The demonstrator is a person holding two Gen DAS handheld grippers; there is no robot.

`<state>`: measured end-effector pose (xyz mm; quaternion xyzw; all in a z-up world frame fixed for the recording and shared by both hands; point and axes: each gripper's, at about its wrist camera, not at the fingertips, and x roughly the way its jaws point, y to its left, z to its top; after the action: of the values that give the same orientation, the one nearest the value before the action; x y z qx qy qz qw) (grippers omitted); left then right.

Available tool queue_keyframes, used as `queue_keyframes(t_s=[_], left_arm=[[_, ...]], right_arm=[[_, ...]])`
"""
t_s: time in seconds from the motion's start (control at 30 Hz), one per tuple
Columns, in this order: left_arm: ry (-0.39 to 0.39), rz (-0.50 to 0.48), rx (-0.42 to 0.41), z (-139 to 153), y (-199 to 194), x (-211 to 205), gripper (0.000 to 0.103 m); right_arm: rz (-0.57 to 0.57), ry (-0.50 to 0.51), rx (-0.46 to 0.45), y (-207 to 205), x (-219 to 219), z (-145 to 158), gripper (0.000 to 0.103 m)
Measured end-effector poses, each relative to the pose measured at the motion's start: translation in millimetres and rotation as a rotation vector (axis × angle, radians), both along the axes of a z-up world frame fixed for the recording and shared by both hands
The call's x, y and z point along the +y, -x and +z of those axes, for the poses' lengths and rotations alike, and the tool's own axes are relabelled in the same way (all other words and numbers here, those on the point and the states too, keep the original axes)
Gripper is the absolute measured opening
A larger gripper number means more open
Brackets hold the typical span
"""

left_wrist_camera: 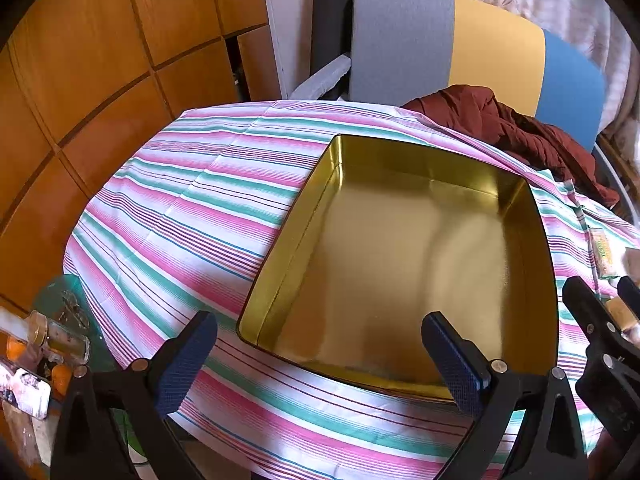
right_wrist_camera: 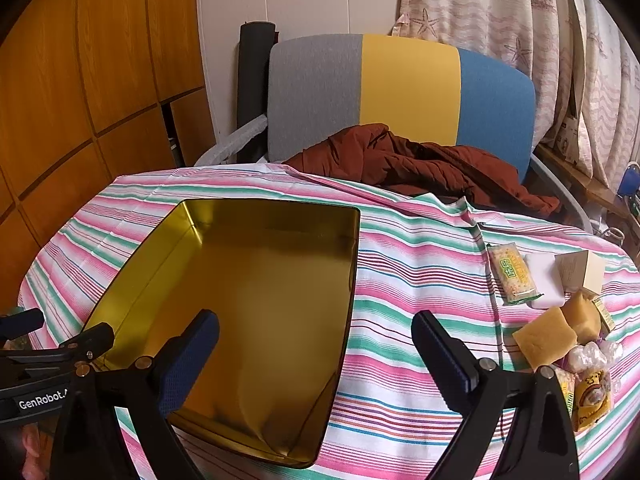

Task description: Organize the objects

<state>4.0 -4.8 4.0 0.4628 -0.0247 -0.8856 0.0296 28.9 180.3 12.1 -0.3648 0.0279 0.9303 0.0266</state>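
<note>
Tin: an open gold tin (right_wrist_camera: pixel 256 300) sits on the striped cloth (right_wrist_camera: pixel 400 280) covering the counter, nothing inside it.
Snacks: right of the tin, well apart from it, a green-printed packet (right_wrist_camera: pixel 514 278), a small cream box (right_wrist_camera: pixel 582 270), two tan foam-like blocks (right_wrist_camera: pixel 546 338) and some wrapped sweets (right_wrist_camera: pixel 592 390), bunched close together.
Left gripper (left_wrist_camera: pixel 320 354): over the tin's near edge, fingers (left_wrist_camera: pixel 188 360) spread wide, holding nothing.
Right gripper (right_wrist_camera: pixel 316 354): over the tin's near right corner, fingers (right_wrist_camera: pixel 444 356) spread wide, holding nothing.
Behind the tin: a rust-brown garment (right_wrist_camera: pixel 420 168) lies at the cloth's far edge, against a grey, yellow and blue chair back (right_wrist_camera: pixel 400 92).
Left of the tin: off the counter's edge, what may be a small glass jar (left_wrist_camera: pixel 60 338) among blurred clutter.
</note>
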Motion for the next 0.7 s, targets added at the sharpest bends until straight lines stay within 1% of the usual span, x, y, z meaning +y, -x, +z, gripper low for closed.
queue_keyframes(t_s=[0.13,0.2,0.3,0.33,0.37,0.5,0.6,0.67,0.7], left_arm=[[-0.008,-0.005,-0.002,1,-1,0,0.103],[-0.029,-0.024,-0.006,-1,-2,3,0.103],[-0.109,-0.078,0.012,-2,-8,8,0.103],[-0.125,-0.092,0.017,-2,-11,11,0.103],[-0.137,-0.1,0.023,-2,-13,16,0.103],[-0.152,-0.208,0.04,0,-20,49,0.103],[-0.154,-0.296,0.048,2,-27,77,0.103],[-0.153,-0.339,0.026,2,-30,93,0.103],[-0.148,-0.372,0.0,1,-31,108,0.103]], right_arm=[[0.0,0.001,0.018,-5,5,3,0.099],[-0.001,0.0,0.026,-7,9,5,0.099],[-0.01,-0.007,0.041,-11,20,7,0.099],[-0.019,-0.014,0.047,-14,25,8,0.099],[-0.027,-0.019,0.049,-17,31,8,0.099],[-0.07,-0.032,0.036,-30,58,5,0.098],[-0.12,-0.027,0.011,-44,89,-3,0.088],[-0.166,-0.027,-0.008,-55,113,-10,0.08],[-0.196,-0.03,-0.014,-62,126,-13,0.079]])
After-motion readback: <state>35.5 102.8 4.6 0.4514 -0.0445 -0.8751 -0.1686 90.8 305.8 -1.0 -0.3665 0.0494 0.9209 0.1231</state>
